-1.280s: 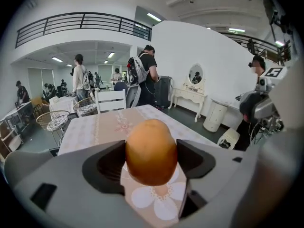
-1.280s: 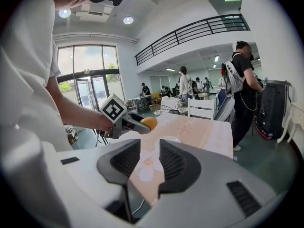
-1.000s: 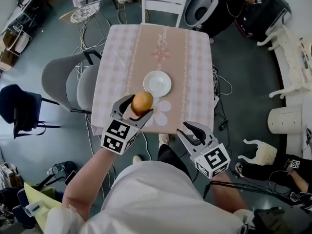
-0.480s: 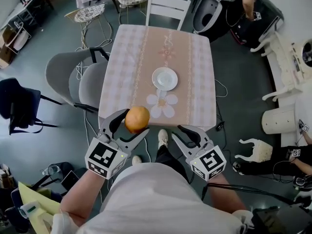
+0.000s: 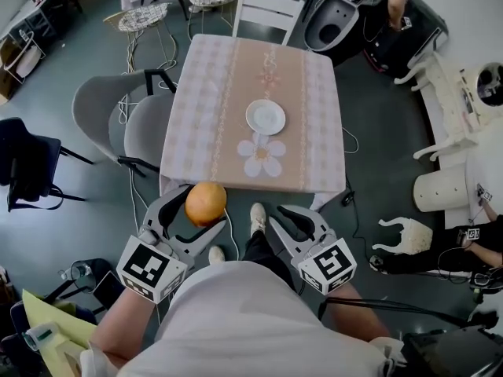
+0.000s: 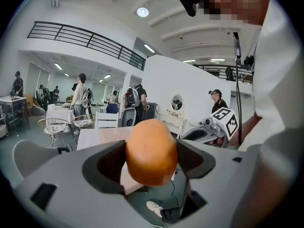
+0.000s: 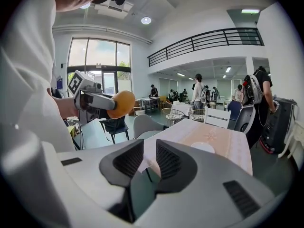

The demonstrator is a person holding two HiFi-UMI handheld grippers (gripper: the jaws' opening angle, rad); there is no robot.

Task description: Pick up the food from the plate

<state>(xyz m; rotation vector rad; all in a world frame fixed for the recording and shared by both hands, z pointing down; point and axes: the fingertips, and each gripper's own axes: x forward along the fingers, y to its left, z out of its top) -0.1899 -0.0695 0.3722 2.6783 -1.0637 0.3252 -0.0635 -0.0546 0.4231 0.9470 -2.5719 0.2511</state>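
My left gripper [image 5: 203, 207] is shut on a round orange-brown piece of food [image 5: 206, 203], held in the air past the table's near edge. In the left gripper view the food [image 6: 151, 151] fills the gap between both pads. The white plate [image 5: 266, 117] lies bare on the checked tablecloth of the table [image 5: 200, 116]. To the right, my right gripper [image 5: 275, 217] hovers over the floor. Its jaws are closing, a narrow gap is left, and nothing is between them [image 7: 149, 158]. The right gripper view also shows the held food [image 7: 121, 103] and the plate [image 7: 205, 147].
A white chair [image 5: 269, 10] stands at the table's far end and two grey chairs [image 5: 118, 124] at its left. Cables and the person's shoe [image 5: 257, 214] are on the floor by the near edge. White furniture [image 5: 444, 93] stands to the right, and people stand further back.
Both grippers have drawn back from the table toward the person, the left one carrying the food with it. The table and plate now lie farther off. The right jaws have narrowed.
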